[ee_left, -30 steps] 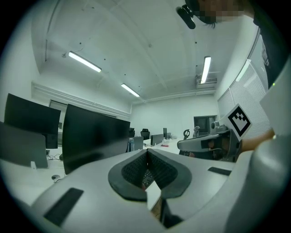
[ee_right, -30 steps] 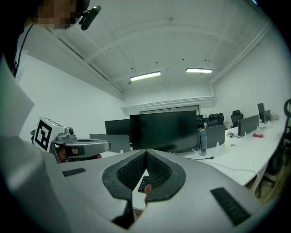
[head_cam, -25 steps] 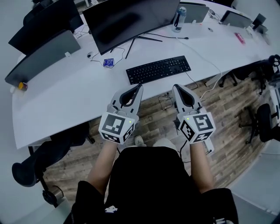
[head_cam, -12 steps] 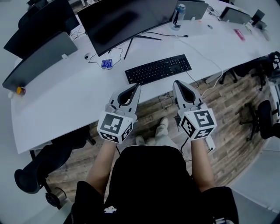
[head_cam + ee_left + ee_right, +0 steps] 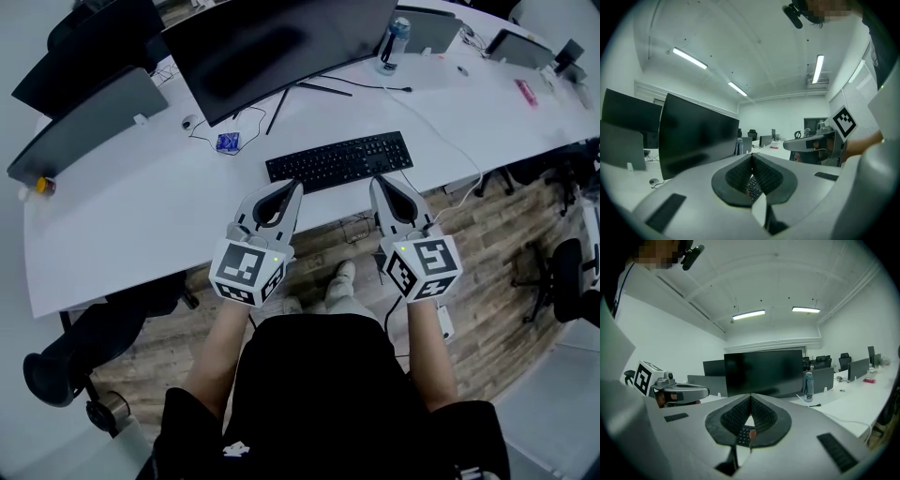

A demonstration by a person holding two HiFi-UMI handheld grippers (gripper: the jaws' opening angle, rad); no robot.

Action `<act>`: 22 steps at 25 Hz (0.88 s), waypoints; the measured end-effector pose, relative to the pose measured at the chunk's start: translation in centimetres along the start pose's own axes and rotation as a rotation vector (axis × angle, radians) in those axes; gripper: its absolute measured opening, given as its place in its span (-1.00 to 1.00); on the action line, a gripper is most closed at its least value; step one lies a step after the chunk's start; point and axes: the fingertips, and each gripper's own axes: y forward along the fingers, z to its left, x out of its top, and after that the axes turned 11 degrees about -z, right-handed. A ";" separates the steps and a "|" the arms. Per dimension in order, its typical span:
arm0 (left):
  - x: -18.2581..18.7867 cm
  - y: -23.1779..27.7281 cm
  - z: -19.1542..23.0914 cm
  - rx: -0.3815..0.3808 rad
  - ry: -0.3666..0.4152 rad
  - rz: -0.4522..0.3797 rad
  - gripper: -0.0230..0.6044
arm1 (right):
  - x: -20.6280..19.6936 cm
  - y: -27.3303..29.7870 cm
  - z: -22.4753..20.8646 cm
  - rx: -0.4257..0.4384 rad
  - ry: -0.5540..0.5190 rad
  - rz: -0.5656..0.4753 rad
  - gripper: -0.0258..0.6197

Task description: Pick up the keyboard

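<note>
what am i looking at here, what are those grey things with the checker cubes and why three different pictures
No robot: a person holds a two-jaw gripper in each hand, the left gripper and the right gripper; the patterned cubes are part of them. The top-down picture comes from a camera on the person's head; the other two from cameras riding on each gripper, looking along its jaws. On the white desk stand a black keyboard, a big monitor and a bottle. Both grippers are shut and hold nothing, close to the keyboard.
</note>
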 end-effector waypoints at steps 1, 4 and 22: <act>-0.1 0.4 0.1 0.009 0.005 0.000 -0.91 | 0.0 0.3 -0.4 0.006 0.000 0.001 -0.91; -0.3 1.8 0.0 0.023 0.035 -0.003 -0.91 | -0.1 1.0 -1.8 0.020 0.004 0.006 -0.91; -3.2 11.5 0.4 0.142 0.023 0.052 -0.91 | -1.5 5.8 -11.7 0.111 0.057 0.042 -0.91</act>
